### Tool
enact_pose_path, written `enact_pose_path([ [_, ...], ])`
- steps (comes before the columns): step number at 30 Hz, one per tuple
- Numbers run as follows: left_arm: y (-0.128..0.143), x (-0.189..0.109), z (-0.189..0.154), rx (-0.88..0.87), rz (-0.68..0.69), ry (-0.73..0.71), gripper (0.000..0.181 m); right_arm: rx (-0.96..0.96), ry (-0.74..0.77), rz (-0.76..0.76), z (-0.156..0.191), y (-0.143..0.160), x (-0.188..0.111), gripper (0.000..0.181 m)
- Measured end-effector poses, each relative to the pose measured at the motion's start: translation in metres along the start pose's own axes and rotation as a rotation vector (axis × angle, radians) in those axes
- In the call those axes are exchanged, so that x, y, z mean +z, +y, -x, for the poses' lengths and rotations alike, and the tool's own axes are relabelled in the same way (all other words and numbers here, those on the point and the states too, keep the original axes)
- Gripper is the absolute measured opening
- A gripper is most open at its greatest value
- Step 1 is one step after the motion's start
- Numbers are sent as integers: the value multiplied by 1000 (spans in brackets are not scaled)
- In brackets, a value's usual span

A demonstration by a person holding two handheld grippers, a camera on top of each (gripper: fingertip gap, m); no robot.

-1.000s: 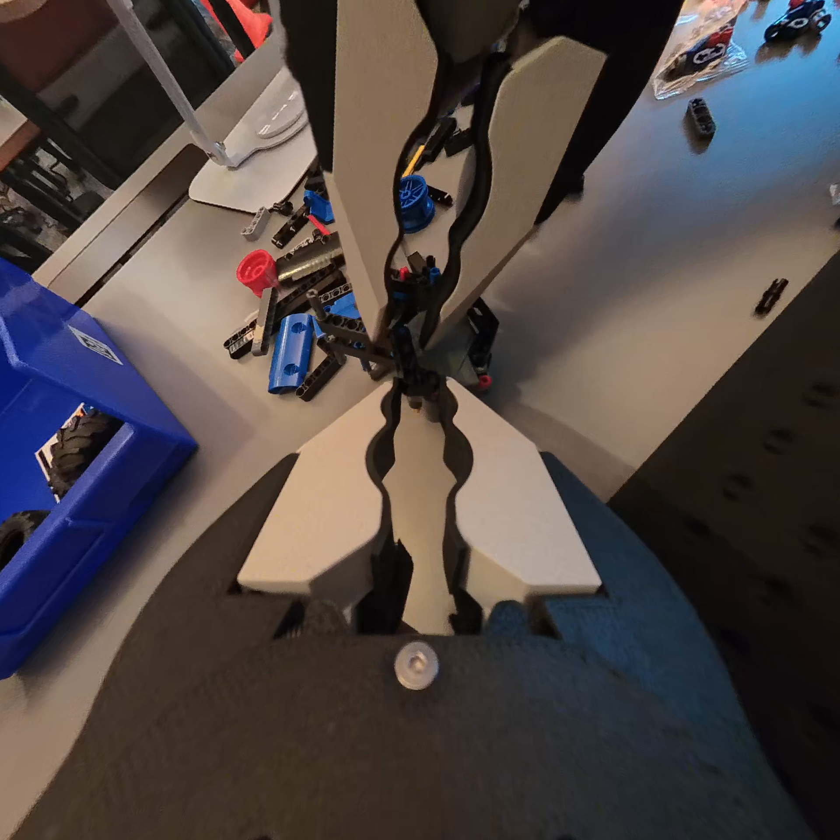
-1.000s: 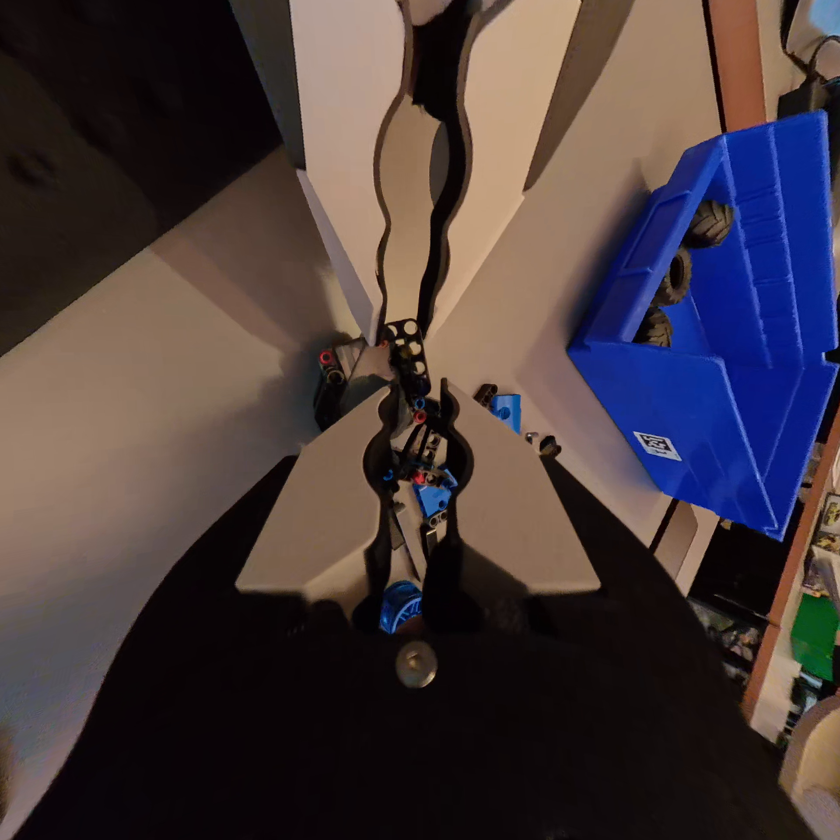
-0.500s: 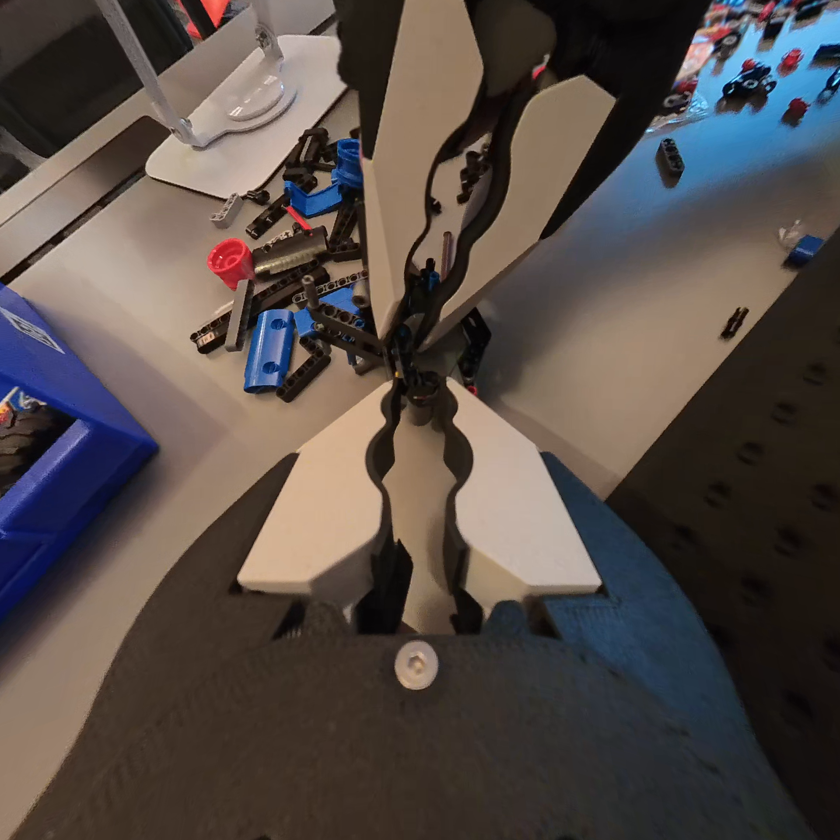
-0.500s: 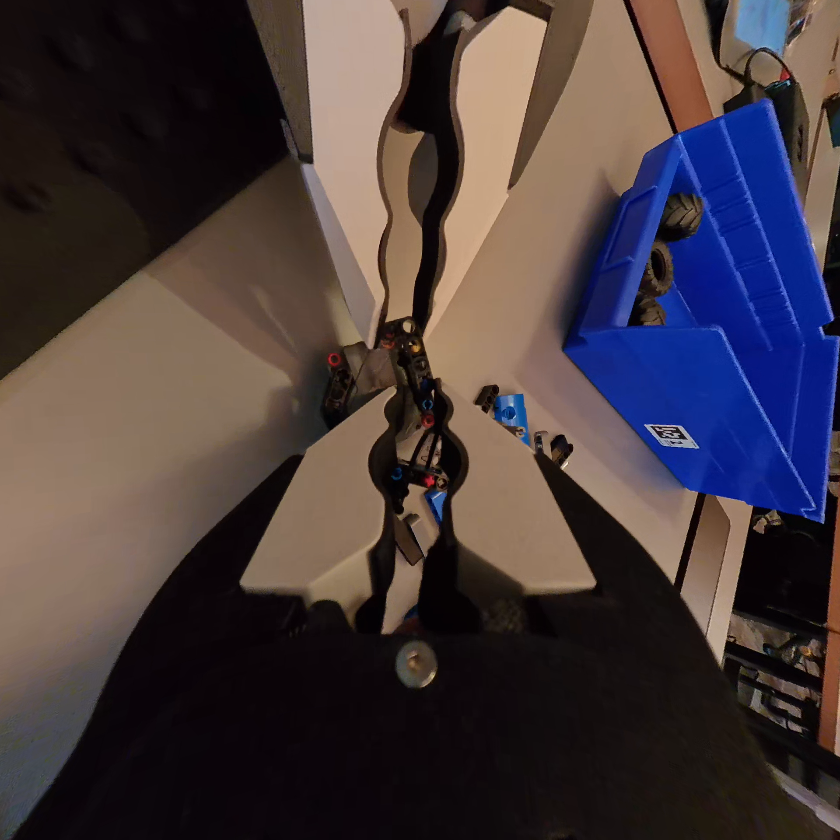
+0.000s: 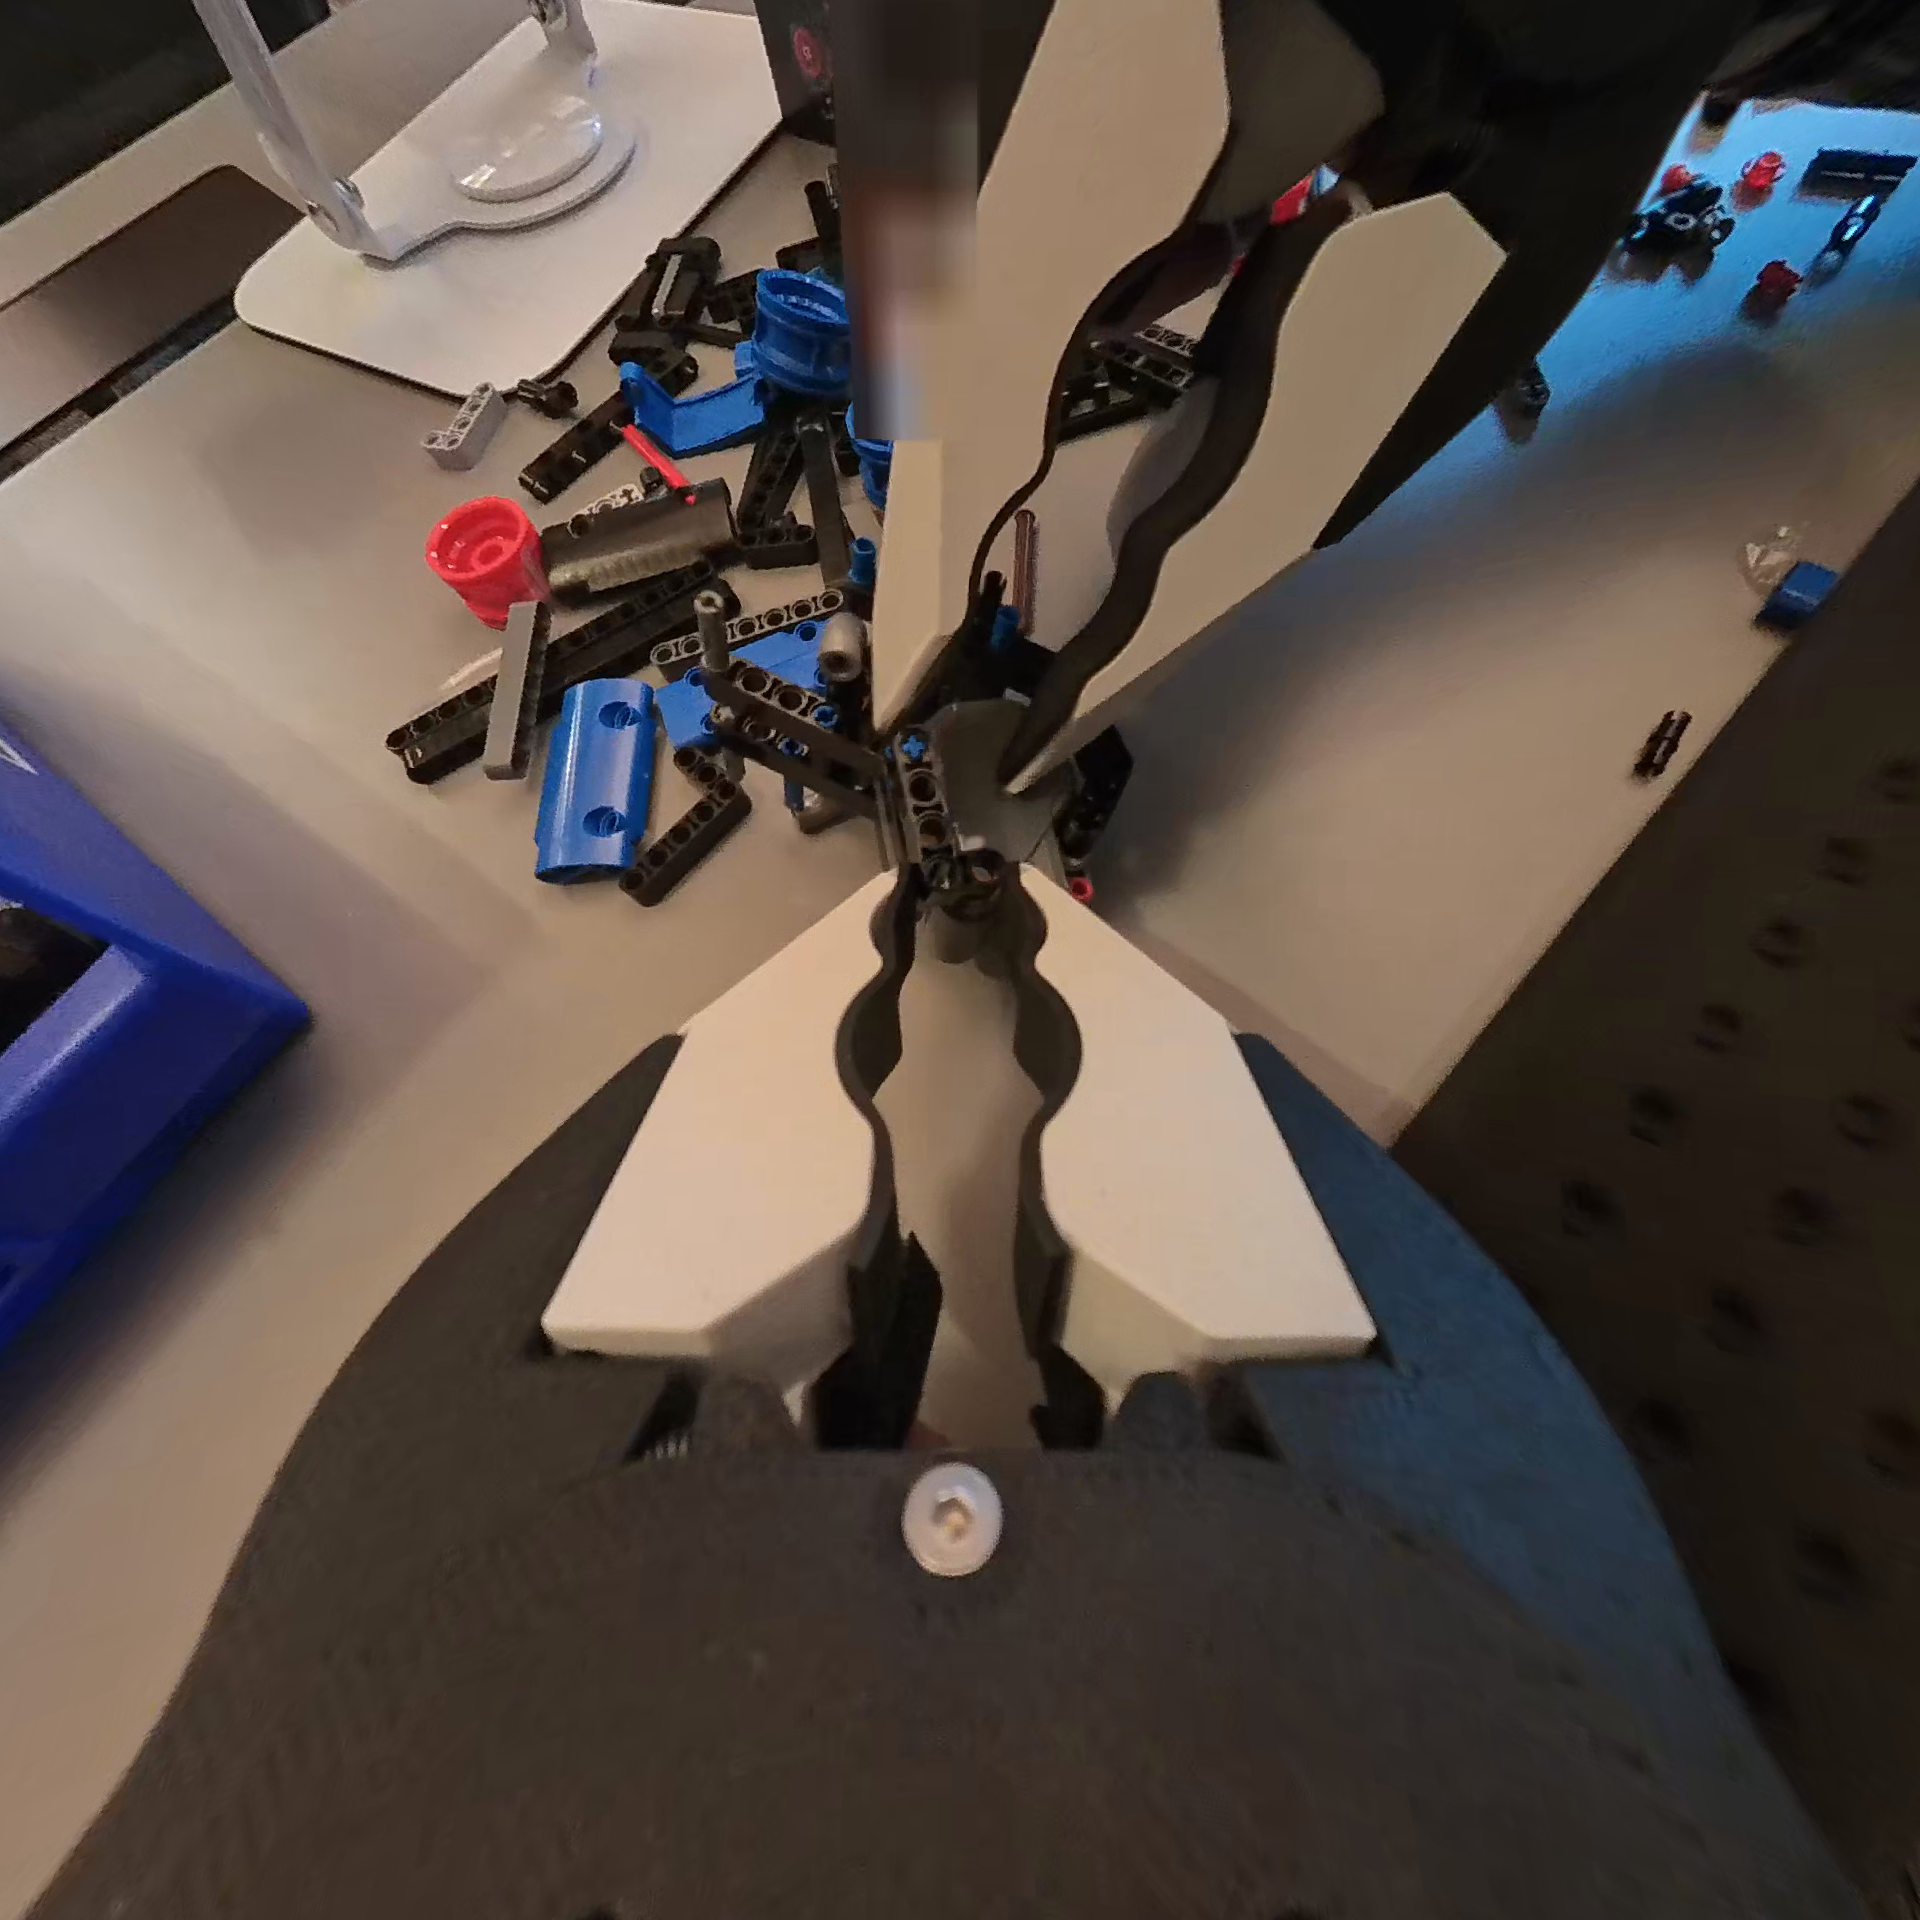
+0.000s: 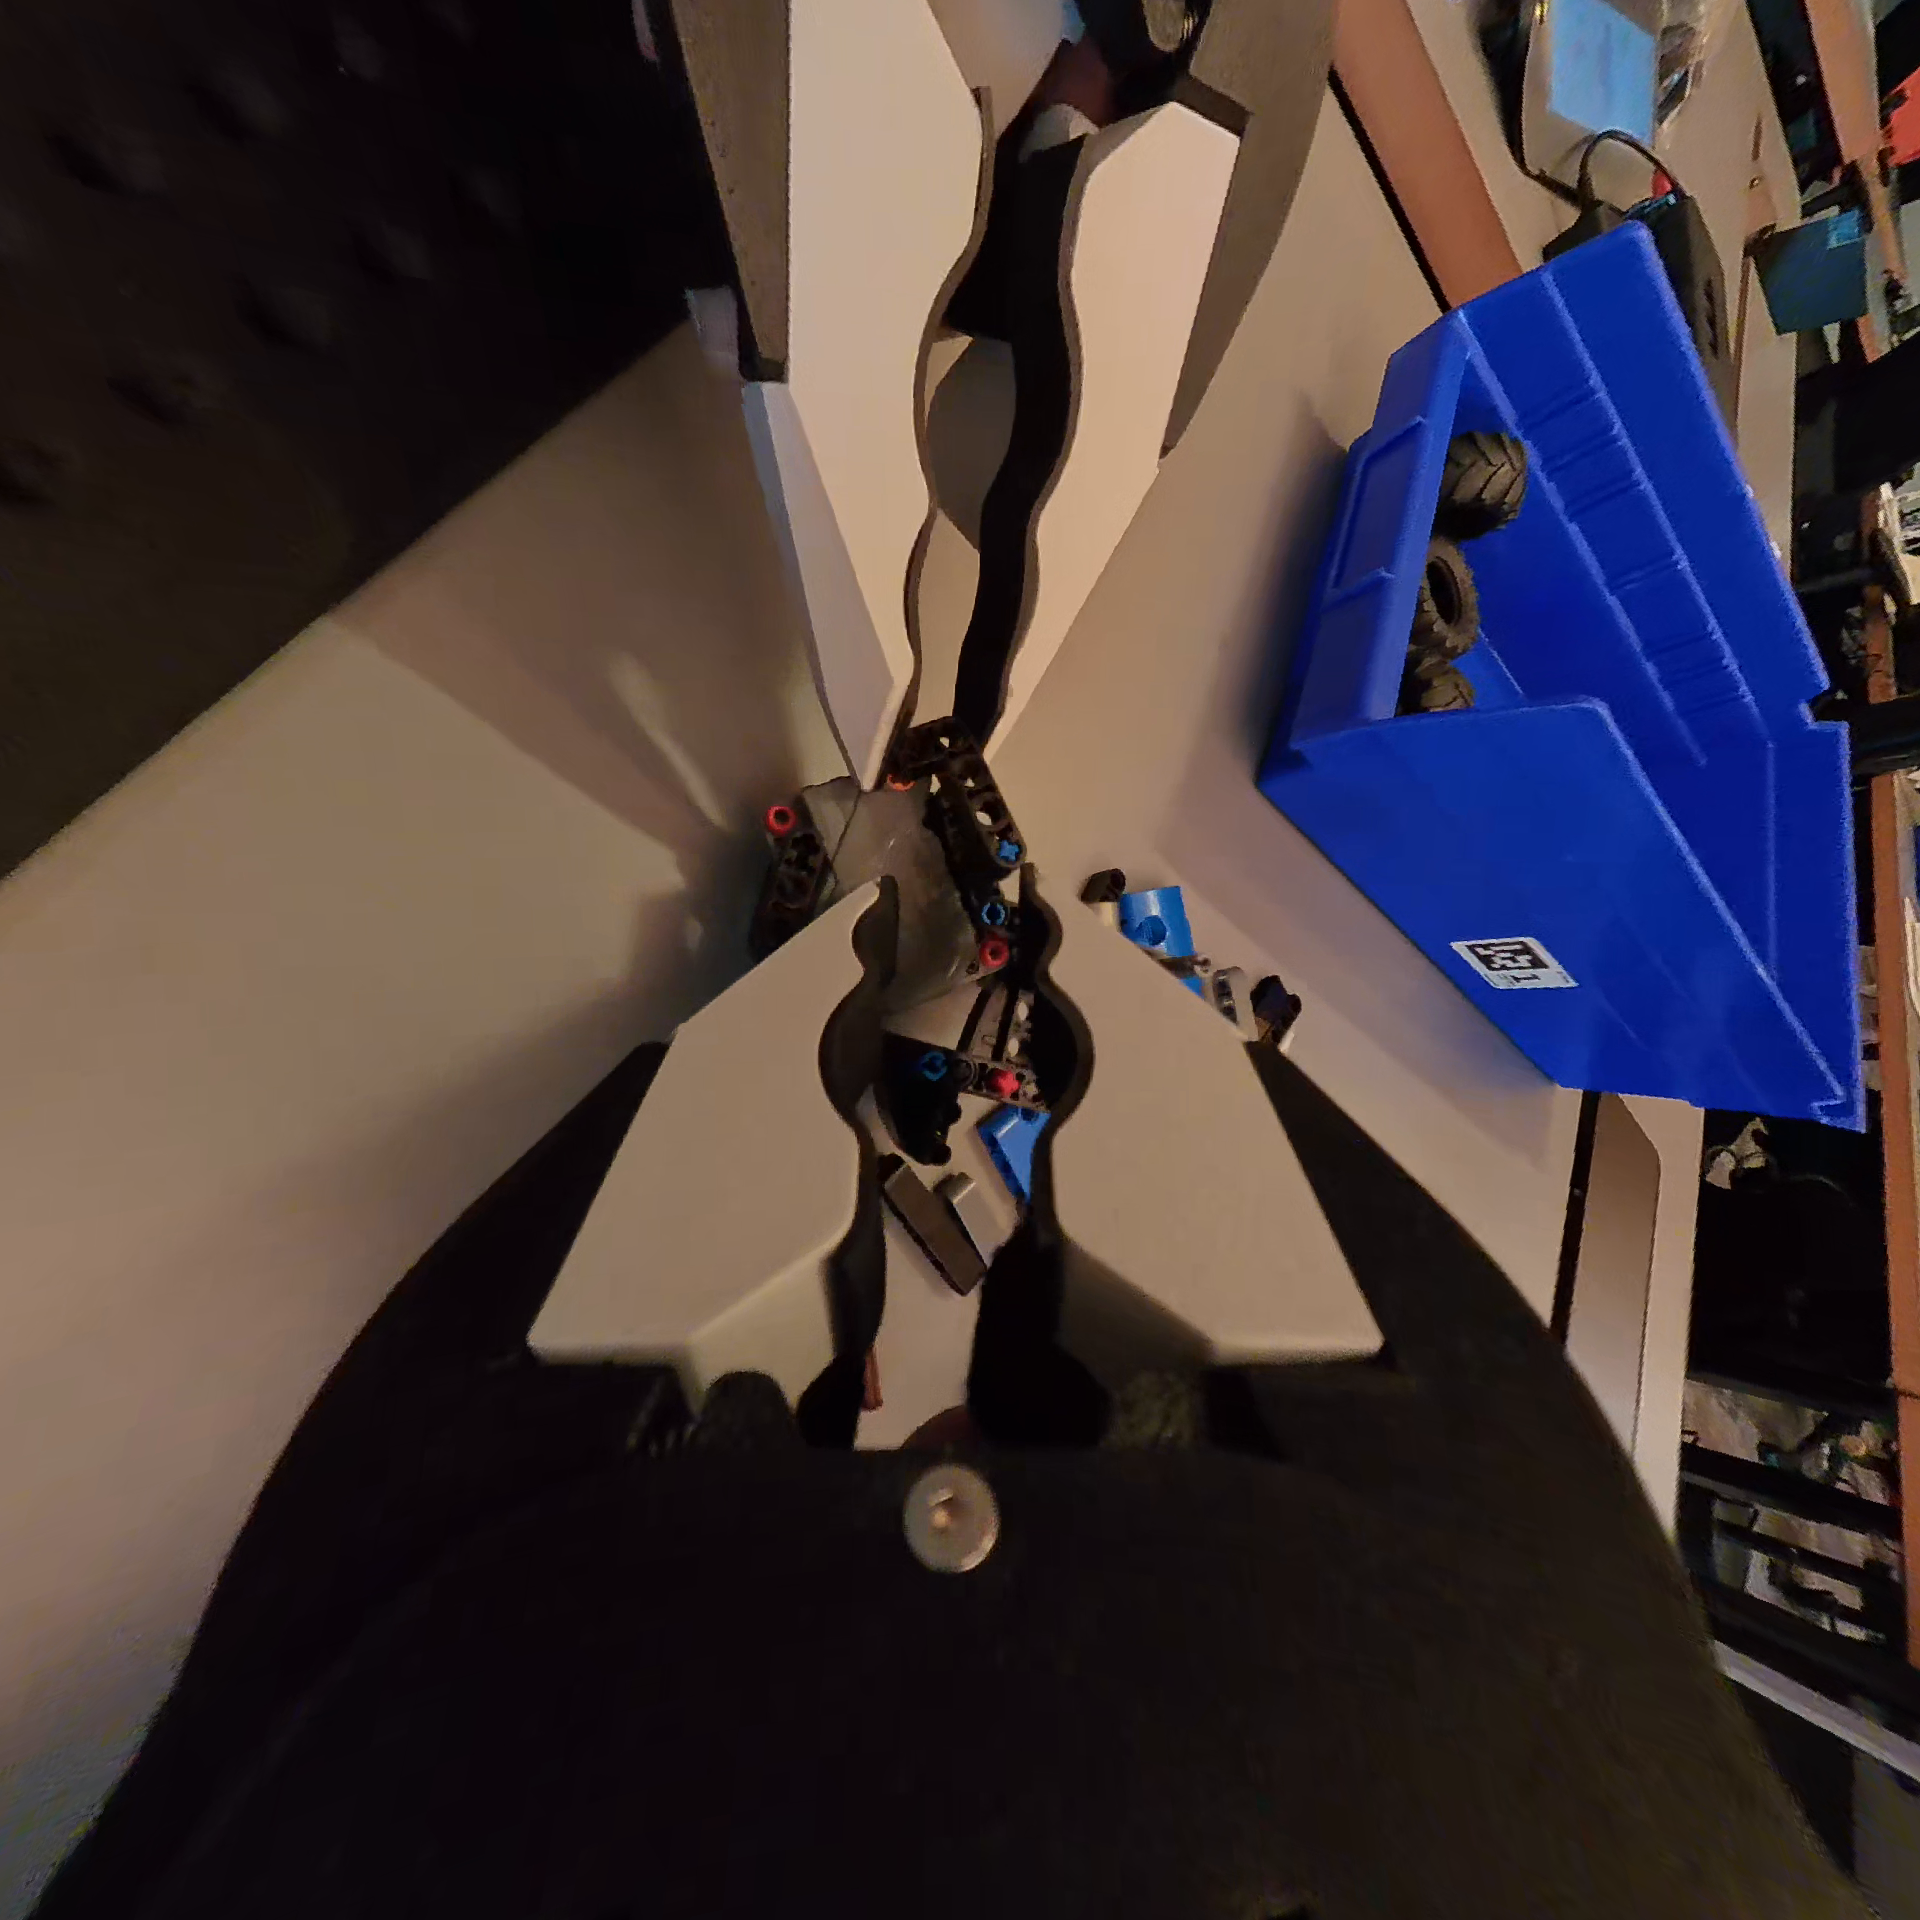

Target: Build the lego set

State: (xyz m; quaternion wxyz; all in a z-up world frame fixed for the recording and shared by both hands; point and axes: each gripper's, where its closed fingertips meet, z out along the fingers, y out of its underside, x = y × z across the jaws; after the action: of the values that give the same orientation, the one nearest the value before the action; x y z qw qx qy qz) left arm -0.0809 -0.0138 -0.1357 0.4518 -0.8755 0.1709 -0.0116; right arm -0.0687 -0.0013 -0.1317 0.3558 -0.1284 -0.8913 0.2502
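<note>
Left wrist view shows your grey surface [image 5: 1403, 748] first, then the blue bin [image 5: 94, 1049] at the left edge, holding tyres [image 6: 1455, 582] out of the way. Next, the loose pile of lego parts [image 5: 644, 644], kept within reach. Smallest and central: the lego assembly [image 5: 935, 800], just above the surface. Your left tool [image 5: 951, 894] is narrowed onto its near end, likely bracing it. Your right tool [image 6: 951, 894] pinches it from the opposite side, jaws nearly together, probably for pressing parts home.
</note>
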Motion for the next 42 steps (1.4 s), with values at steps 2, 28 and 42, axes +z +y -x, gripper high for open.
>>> enact_pose_path([
  [2, 0, 1, 2, 2, 3, 0, 14, -16, 16, -10, 0, -2, -1, 27],
  [28, 3, 4, 5, 94, 129, 77, 14, -30, 61, -45, -9, -9, -3, 27],
  [42, 6, 12, 3, 68, 138, 133, 14, 46, -14, 26, -14, 5, 2, 14],
])
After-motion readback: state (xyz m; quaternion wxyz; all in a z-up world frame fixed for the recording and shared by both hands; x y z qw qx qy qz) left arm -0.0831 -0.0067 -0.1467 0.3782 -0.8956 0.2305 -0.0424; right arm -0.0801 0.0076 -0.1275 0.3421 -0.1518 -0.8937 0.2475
